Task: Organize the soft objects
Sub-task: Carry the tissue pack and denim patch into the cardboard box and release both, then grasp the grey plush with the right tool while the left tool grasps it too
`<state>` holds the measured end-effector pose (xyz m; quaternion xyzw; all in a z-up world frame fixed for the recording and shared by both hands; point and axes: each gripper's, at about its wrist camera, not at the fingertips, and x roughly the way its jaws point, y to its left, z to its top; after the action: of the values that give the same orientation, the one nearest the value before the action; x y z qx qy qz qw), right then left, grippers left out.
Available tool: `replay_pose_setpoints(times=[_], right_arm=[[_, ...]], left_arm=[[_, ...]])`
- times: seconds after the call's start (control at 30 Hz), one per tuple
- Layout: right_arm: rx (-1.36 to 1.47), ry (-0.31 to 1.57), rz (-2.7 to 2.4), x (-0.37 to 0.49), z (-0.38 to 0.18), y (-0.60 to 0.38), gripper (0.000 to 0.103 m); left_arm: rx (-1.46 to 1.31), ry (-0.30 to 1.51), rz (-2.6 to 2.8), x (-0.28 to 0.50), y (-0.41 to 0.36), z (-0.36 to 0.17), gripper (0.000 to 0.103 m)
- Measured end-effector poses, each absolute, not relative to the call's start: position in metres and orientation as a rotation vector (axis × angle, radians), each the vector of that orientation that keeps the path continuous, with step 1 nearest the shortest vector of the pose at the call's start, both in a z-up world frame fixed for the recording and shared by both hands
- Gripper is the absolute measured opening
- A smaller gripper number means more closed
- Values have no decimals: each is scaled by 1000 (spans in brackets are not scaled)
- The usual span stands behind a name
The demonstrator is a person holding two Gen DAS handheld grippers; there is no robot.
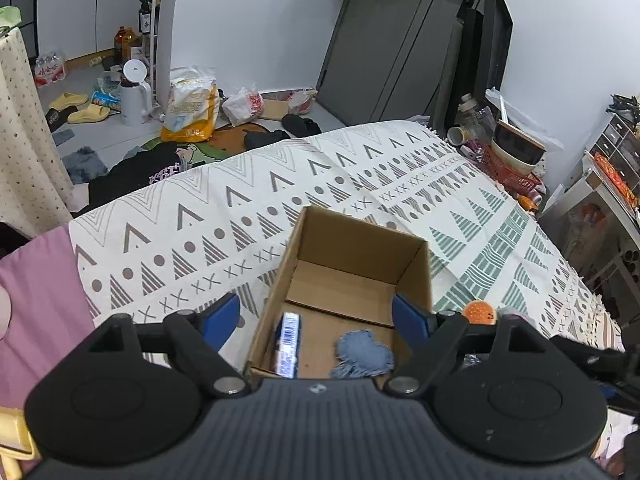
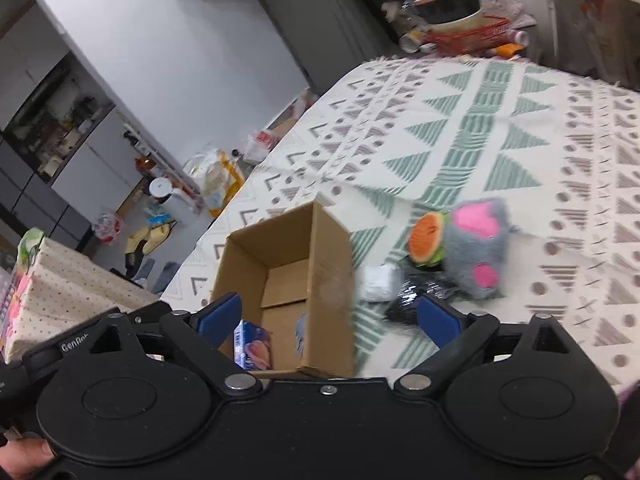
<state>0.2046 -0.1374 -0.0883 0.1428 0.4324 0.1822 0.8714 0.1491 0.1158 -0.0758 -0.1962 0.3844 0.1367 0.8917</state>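
Note:
An open cardboard box (image 1: 362,236) (image 2: 332,256) stands on the patterned bedspread. Inside lie a blue tissue pack (image 1: 289,344) (image 2: 254,346) and a frayed denim heart patch (image 1: 362,354) (image 2: 301,334). My left gripper (image 1: 316,320) hangs open over the box's near end, holding nothing. My right gripper (image 2: 330,320) is open too, above the box's near right corner. Right of the box sit a grey and pink plush paw (image 2: 478,248), an orange burger-like soft toy (image 2: 427,239) (image 1: 479,312), a silver packet (image 2: 378,282) and a black shiny pouch (image 2: 416,296).
The bedspread (image 1: 200,216) (image 2: 500,128) covers a wide bed; a pink sheet (image 1: 36,304) shows at left. A red basket with bowls (image 1: 516,160) (image 2: 464,20) stands beyond the far corner. The floor holds bags, slippers and clothes (image 1: 132,108). A dotted cloth (image 2: 68,280) lies left.

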Motion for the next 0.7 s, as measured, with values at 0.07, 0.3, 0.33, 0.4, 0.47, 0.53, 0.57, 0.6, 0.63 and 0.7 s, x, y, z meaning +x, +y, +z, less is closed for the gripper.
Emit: replay_pose_setpoints(times=[0.07,0.3,0.33,0.4,0.47,0.53,0.57,0.6,0.63,0.7], right_arm=[[314,897,388,204,-79,-149,101],[275,883,367,207,-66,-174,103],[282,884,363,208,-66,-178,103],[294,883,358,211,-66,-186,103],[290,876,348,213,-70,-193,103],[309,876,333,215,-78,-201,103],[332,880,331,216,-82,-205,103],[355,886,324,218,-88,-209,103],[366,892,314,219,-93,-213,103],[371,890,294,220,-99,-219,102]], left_arm=[[-399,794,278,150,109,-71,84],[-361,782,249,155,80,-58,84],[-356,781,245,156,76,-56,84],[-341,779,236,158,67,-53,84],[-328,777,224,160,59,-50,84],[-314,787,197,164,49,-50,84],[-307,792,182,166,45,-50,84],[-300,796,172,168,40,-51,84],[-294,800,170,171,35,-53,84],[-286,804,157,175,26,-55,84]])
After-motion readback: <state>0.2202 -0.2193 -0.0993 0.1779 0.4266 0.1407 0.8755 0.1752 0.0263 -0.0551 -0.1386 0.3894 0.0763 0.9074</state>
